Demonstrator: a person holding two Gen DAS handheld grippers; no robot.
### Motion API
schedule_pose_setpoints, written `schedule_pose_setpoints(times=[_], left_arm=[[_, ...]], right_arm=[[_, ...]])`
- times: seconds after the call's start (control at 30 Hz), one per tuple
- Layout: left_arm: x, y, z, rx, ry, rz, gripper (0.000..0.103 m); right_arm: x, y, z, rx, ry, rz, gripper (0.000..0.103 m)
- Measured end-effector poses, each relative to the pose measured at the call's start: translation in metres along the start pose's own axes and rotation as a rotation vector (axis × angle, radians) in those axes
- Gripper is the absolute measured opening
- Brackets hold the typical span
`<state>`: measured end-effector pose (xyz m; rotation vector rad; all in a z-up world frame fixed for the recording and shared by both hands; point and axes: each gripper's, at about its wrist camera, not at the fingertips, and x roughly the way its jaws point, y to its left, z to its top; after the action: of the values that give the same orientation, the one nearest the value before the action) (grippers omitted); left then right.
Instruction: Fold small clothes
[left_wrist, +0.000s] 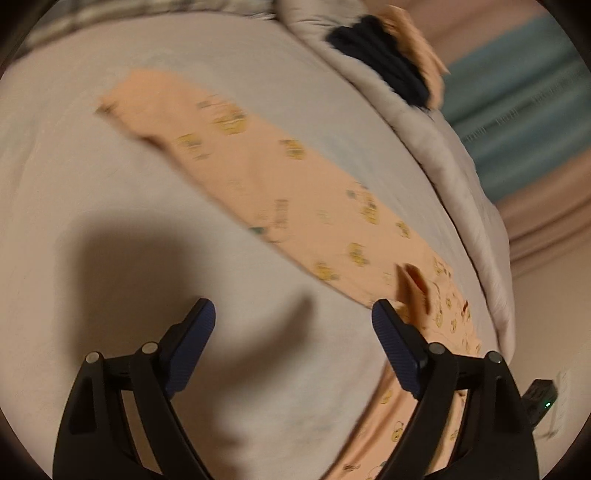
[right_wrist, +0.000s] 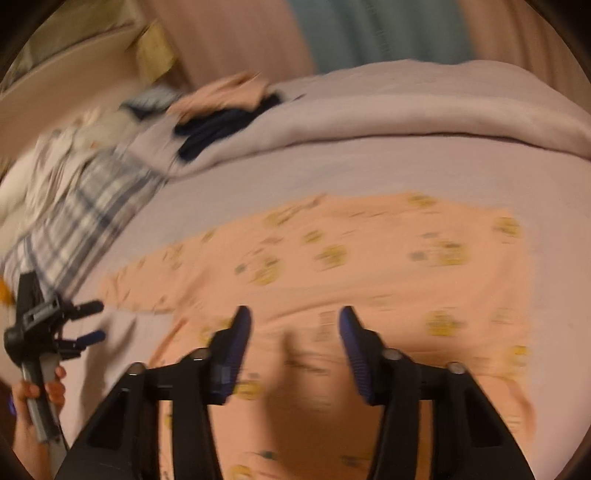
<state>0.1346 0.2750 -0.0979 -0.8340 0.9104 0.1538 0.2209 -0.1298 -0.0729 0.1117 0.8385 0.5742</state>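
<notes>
A peach garment with yellow prints (left_wrist: 280, 184) lies flat on the pale bed sheet (left_wrist: 110, 206), stretching from upper left to lower right. It also fills the middle of the right wrist view (right_wrist: 369, 266). My left gripper (left_wrist: 293, 314) is open and empty, above the sheet just left of the garment's lower part. My right gripper (right_wrist: 293, 317) is open and empty, hovering over the garment's near part. The left gripper also shows at the left edge of the right wrist view (right_wrist: 90, 321), held in a hand.
A pile of dark navy and peach clothes (left_wrist: 391, 70) lies on the rolled grey blanket (left_wrist: 454, 170) at the bed's far side; it also shows in the right wrist view (right_wrist: 221, 118). A plaid cloth (right_wrist: 85, 206) lies at the left. Curtains (left_wrist: 517, 110) hang behind.
</notes>
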Motion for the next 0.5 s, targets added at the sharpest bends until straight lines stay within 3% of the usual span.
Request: schedule_pose_setpoints(times=[0.13, 0.27, 0.33, 0.47, 0.5], left_arm=[[-0.010, 0.020, 0.010, -0.088, -0.014, -0.064, 0.087], [-0.015, 0.041, 0.027, -0.181, -0.047, -0.108, 0.087], [-0.012, 0.048, 0.034, -0.234, -0.052, -0.134, 0.087], [-0.009, 0.055, 0.060, -0.291, -0.081, -0.149, 0.090], [-0.006, 0.056, 0.066, -0.304, -0.083, -0.144, 0.090]], right_arm=[[0.033, 0.053, 0.008, -0.139, 0.037, 0.036, 0.034], [0.055, 0.088, 0.022, -0.188, 0.029, 0.050, 0.034], [0.066, 0.096, 0.022, -0.200, 0.046, 0.050, 0.034], [0.109, 0.098, 0.009, -0.231, 0.200, 0.000, 0.034], [0.106, 0.098, 0.010, -0.238, 0.185, 0.005, 0.034]])
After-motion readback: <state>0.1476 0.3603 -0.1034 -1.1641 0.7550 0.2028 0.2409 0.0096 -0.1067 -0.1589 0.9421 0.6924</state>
